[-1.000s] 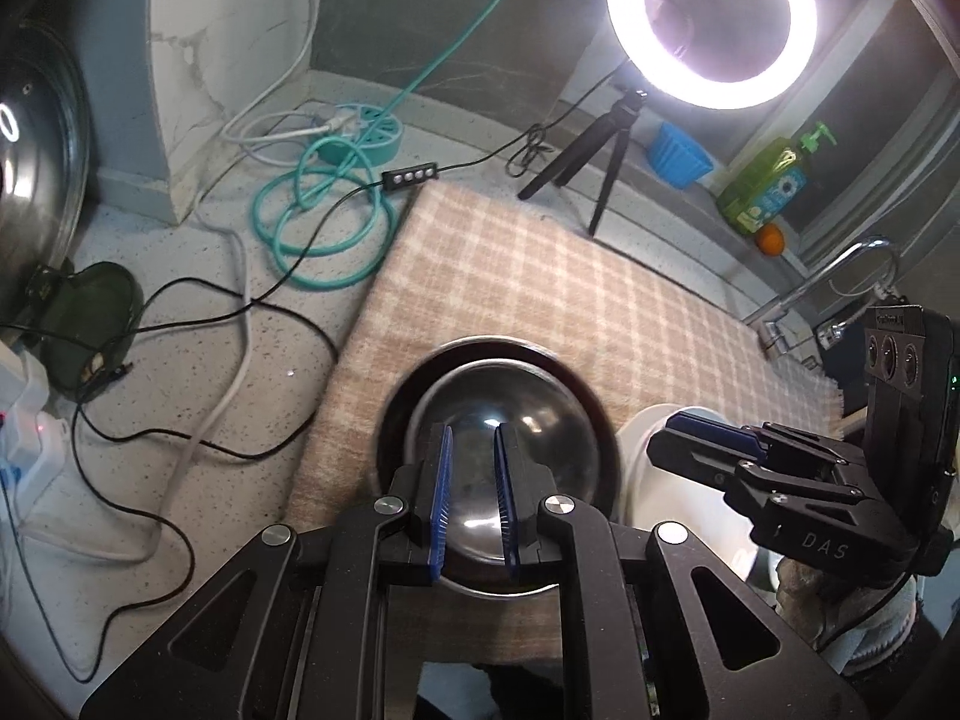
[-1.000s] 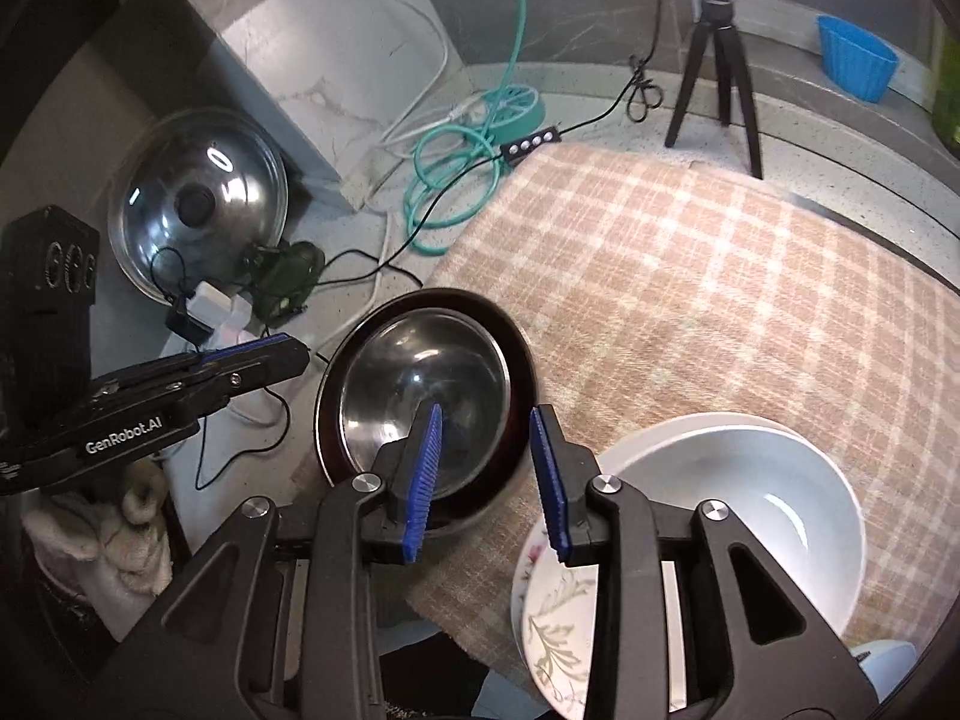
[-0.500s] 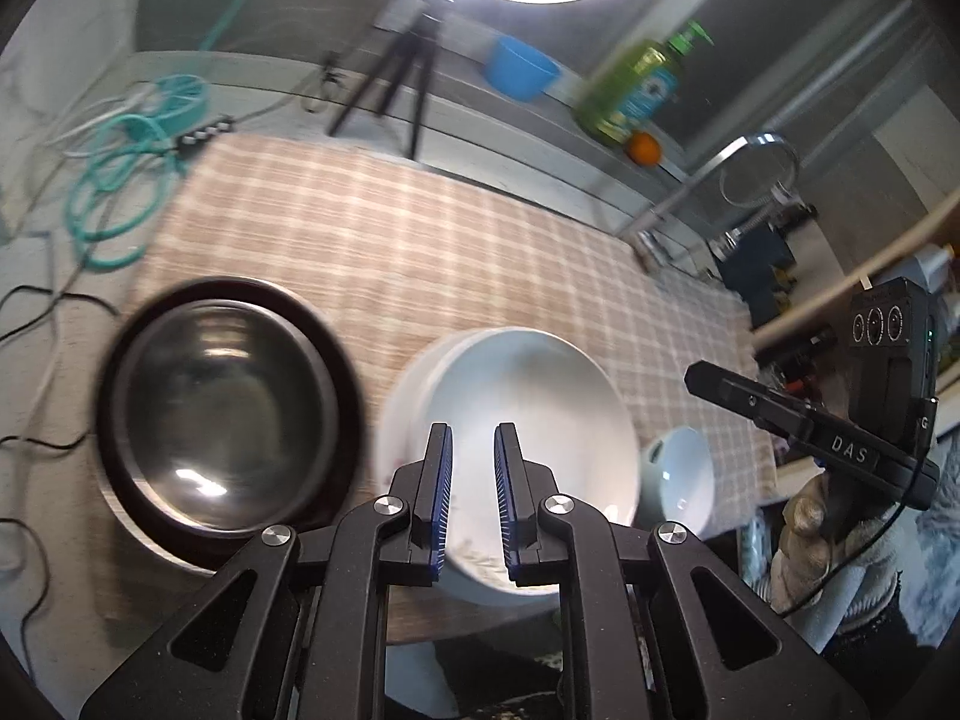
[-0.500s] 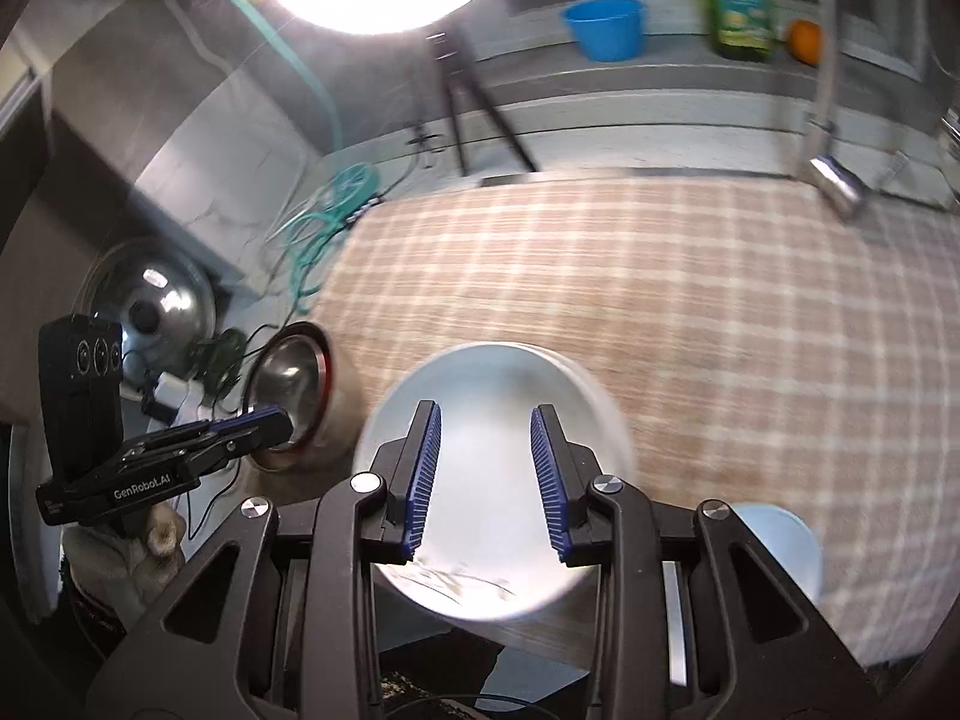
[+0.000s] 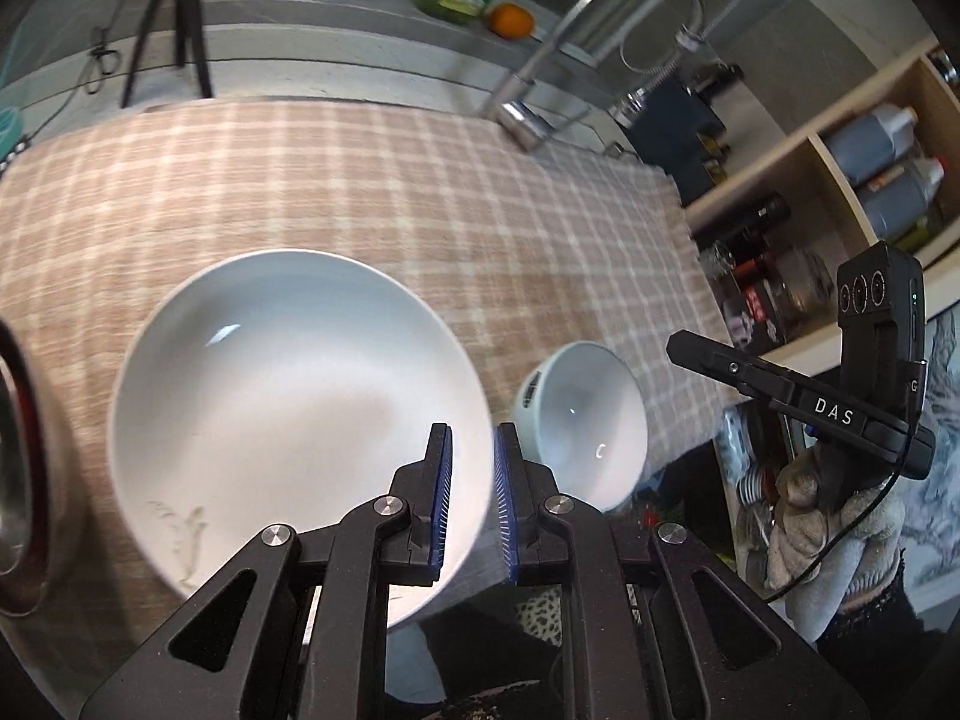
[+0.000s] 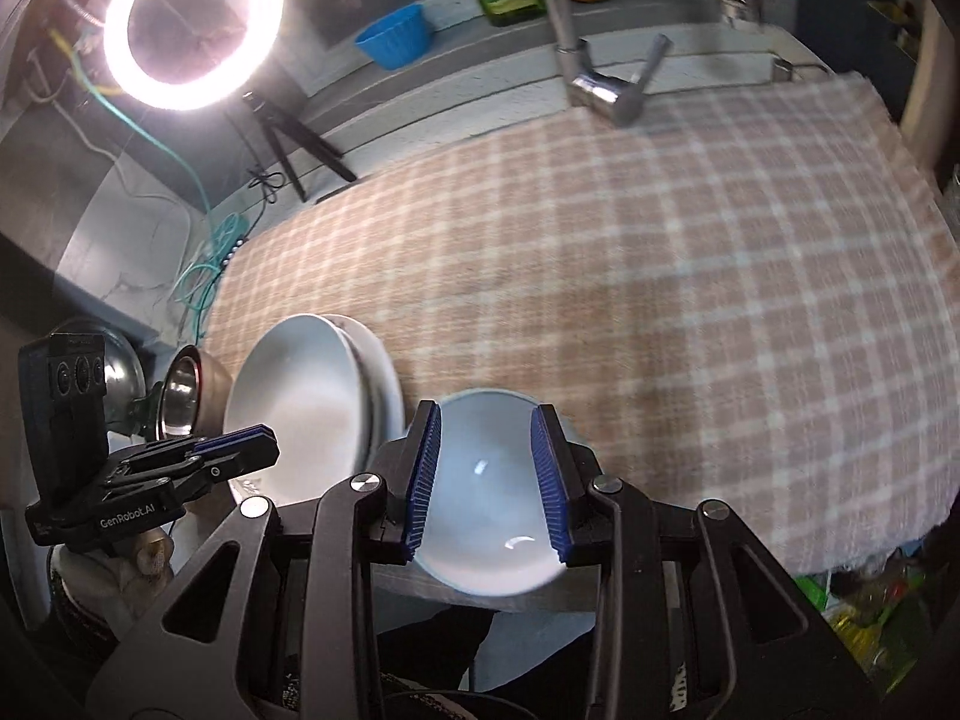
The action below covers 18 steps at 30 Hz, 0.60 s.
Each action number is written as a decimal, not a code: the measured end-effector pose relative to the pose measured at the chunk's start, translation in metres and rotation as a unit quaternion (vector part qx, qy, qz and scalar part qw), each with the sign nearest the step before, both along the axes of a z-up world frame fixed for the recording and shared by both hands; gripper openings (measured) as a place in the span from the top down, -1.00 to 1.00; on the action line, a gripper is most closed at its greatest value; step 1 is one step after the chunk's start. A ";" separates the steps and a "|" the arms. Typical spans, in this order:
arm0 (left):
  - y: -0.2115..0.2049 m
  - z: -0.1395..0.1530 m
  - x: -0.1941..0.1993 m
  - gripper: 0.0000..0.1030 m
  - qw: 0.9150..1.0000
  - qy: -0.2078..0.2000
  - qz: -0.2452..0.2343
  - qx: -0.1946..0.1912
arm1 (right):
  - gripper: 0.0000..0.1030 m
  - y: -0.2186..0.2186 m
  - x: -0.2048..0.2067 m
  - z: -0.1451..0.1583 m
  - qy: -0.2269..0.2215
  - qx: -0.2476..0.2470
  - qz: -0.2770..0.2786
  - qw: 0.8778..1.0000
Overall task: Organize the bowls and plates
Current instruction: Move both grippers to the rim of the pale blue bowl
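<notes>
A large white bowl (image 5: 288, 396) (image 6: 294, 408) rests on a white plate (image 6: 378, 366) on the plaid cloth (image 5: 360, 180). To its right, near the cloth's front edge, stands a small white bowl (image 5: 585, 420) (image 6: 486, 510). My left gripper (image 5: 471, 438) (image 6: 264, 441) hovers over the large bowl's right rim, shut, with nothing between its blue pads. Above the small bowl my right gripper (image 6: 486, 414) (image 5: 678, 348) stands open, its pads clear of the bowl. A steel bowl (image 5: 18, 450) (image 6: 180, 396) in a dark plate sits at the far left.
A faucet (image 5: 522, 114) (image 6: 606, 96) reaches over the cloth's back edge. A ring light (image 6: 192, 18) on a tripod, a blue cup (image 6: 393, 36), a green bottle and an orange stand behind. Shelves with bottles (image 5: 870, 150) are at the right. Cables lie at the left.
Both grippers have swept to the right, from above the steel bowl to above the white bowls. Neither pair of jaws has visibly widened or narrowed.
</notes>
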<state>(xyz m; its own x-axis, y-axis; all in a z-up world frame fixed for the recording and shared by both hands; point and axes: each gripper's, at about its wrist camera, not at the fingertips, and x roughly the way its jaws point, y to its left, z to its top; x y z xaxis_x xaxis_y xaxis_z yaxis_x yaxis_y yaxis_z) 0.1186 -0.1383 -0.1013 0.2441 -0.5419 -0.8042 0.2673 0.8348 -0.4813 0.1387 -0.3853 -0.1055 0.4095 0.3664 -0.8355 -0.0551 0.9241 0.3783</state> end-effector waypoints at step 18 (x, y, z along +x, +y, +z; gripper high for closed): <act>-0.067 -0.023 0.007 0.76 0.997 0.011 -0.065 0.046 | 0.37 -0.034 -0.030 -0.046 0.050 0.018 -0.024 0.998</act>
<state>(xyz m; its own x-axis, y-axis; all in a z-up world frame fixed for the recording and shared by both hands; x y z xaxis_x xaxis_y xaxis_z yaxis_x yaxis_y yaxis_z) 0.1257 -0.2050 -0.1241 0.1584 -0.4918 -0.8562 0.3668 0.8344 -0.4114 0.1084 -0.4197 -0.1512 0.3429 0.3791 -0.8595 0.0288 0.9103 0.4130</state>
